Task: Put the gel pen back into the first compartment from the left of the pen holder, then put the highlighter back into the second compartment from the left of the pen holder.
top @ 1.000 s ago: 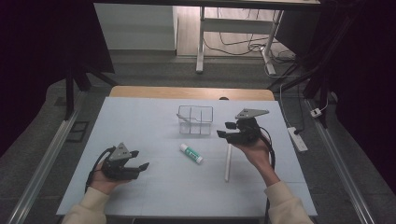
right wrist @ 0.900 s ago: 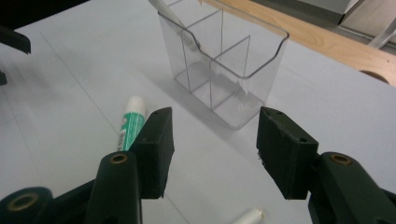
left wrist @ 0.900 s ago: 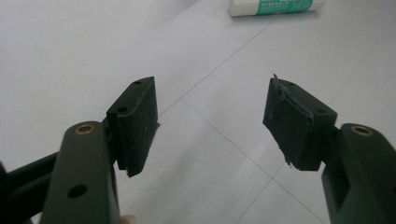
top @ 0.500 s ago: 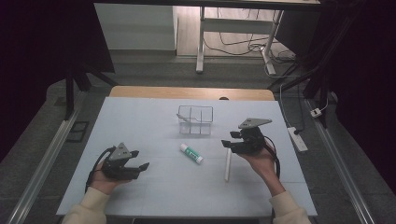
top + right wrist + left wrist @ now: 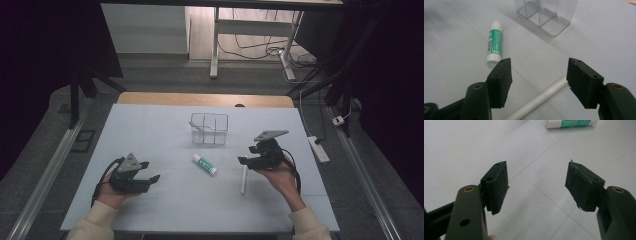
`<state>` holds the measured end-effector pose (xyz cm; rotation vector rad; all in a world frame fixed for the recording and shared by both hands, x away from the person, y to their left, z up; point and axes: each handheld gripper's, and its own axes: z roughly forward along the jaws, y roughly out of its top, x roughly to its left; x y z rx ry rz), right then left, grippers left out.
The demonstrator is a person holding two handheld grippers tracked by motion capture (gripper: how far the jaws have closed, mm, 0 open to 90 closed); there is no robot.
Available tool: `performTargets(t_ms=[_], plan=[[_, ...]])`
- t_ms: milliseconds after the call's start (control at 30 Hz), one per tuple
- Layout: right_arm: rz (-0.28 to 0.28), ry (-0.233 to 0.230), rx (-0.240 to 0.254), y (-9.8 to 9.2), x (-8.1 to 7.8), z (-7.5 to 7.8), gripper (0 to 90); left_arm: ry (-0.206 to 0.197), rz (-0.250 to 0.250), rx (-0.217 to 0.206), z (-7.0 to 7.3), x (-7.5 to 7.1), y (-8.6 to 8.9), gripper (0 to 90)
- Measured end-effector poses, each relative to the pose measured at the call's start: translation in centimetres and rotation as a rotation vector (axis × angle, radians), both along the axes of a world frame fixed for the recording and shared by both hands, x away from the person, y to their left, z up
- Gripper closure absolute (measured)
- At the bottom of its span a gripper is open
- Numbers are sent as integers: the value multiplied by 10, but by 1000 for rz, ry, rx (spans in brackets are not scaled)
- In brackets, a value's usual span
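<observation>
Approach step: right gripper [image 5: 248,161] poised just above white stick [image 5: 243,179], fingers [image 5: 500,80] spread, just been opening, nothing between them. Stick flat on surface [image 5: 150,125], right of glue stick [image 5: 205,164], near clear organizer [image 5: 209,128]. Left gripper [image 5: 150,172] well left of stick, fingers spread, empty; next: lower and straddle stick before pinching.

The white glue stick with a green label [image 5: 494,42] carries printed white and dark lettering along that label, seen in the right gripper view and in the left gripper view [image 5: 571,123], but it is too small and blurred to read.
</observation>
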<state>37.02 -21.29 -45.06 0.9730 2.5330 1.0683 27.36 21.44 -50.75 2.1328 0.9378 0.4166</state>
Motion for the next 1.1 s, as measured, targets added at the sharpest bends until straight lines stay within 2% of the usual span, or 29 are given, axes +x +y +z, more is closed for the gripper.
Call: performTargets(t_ms=[200, 367, 533, 633, 700, 1100], plan=[[-16, 4, -24, 1, 0, -4, 337, 1, -1, 1, 0, 0, 0, 350], [-27, 1, -13, 1, 1, -4, 318, -1, -2, 3, 0, 0, 0, 350], [-29, -13, -23, 2, 0, -6, 301, -3, -1, 3, 0, 0, 0, 350], [-37, -16, -53, 3, -1, -8, 311, -2, -2, 5, 0, 0, 0, 349], [-47, 9, -65, 5, 0, -10, 312, -3, -2, 5, 0, 0, 0, 349], [-111, 55, -156, 13, 8, -25, 361, -3, -2, 5, 0, 0, 0, 348]])
